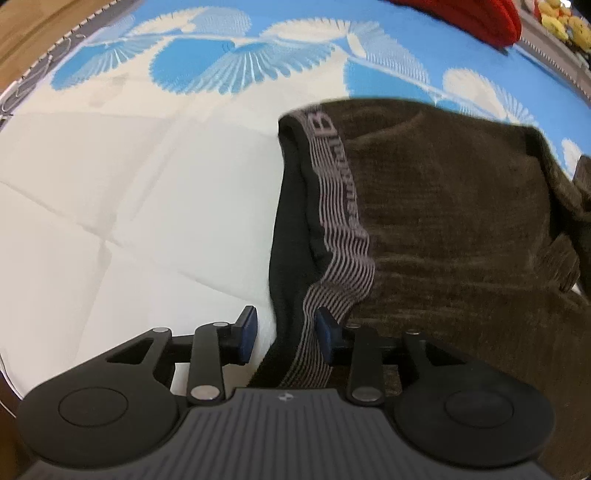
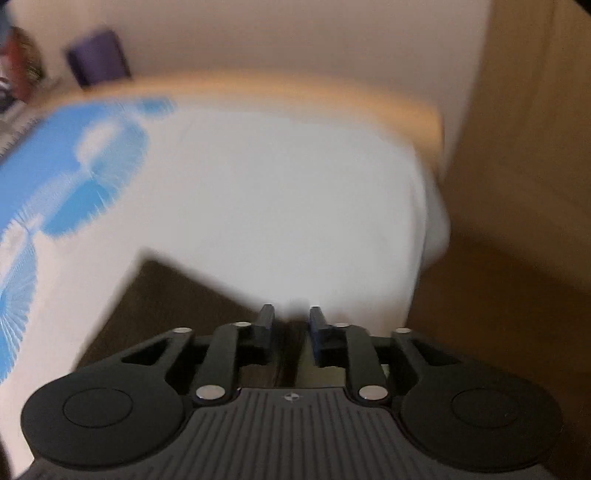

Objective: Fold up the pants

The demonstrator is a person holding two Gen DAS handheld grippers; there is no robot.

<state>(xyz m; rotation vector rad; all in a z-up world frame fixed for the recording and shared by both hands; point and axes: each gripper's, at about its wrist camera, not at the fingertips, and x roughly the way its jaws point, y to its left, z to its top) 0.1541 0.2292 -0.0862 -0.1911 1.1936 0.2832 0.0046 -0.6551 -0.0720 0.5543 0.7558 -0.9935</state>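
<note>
Left gripper (image 1: 286, 334): fingers spread, straddling the striped waistband (image 1: 340, 236) at the near edge of the brown pants (image 1: 461, 221), pads not pressing it. Right gripper (image 2: 290, 325): fingers slightly apart, nothing visibly pinched, view blurred, over a corner of the pants (image 2: 166, 295). Pants lie folded on the white-and-blue bed (image 1: 129, 184); red cloth (image 1: 461, 18) at far edge.

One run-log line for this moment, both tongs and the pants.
left tongs: open, astride striped waistband | right tongs: slightly apart, blurred, grip unclear | pants: dark brown, bunched on bed cover | fold: unfinished
</note>
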